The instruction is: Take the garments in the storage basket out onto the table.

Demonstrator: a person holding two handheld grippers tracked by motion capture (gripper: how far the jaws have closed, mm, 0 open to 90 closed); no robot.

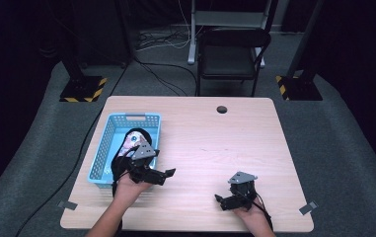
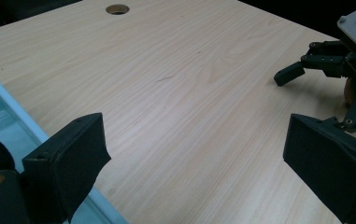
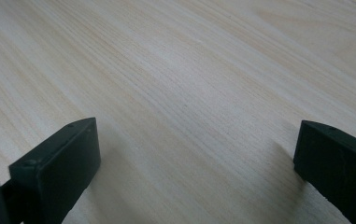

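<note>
Wooden surface [image 1: 200, 143] carries both hands: left gripper [image 1: 168, 174] beside the blue basket [image 1: 107, 133], right gripper [image 1: 218, 200] low, both with jaws apart, empty.

Counter [image 1: 210, 148]: pale wood with fine straight grain and one dark round hole [image 1: 221, 109]. Basket [image 1: 107, 139]: light blue plastic, walls pierced in a regular grid. Item in basket [image 1: 132, 140]: black with a pink-and-white patch. Left gripper [image 1: 168, 173] and right gripper [image 1: 218, 199]: black bodies and black jaws, each topped by a grey plate. Floor [image 1: 333, 128]: grey carpet. Stand bases [image 1: 83, 89]: black with yellow-and-black hazard stripes. Chair [image 1: 230, 54]: black.
</note>
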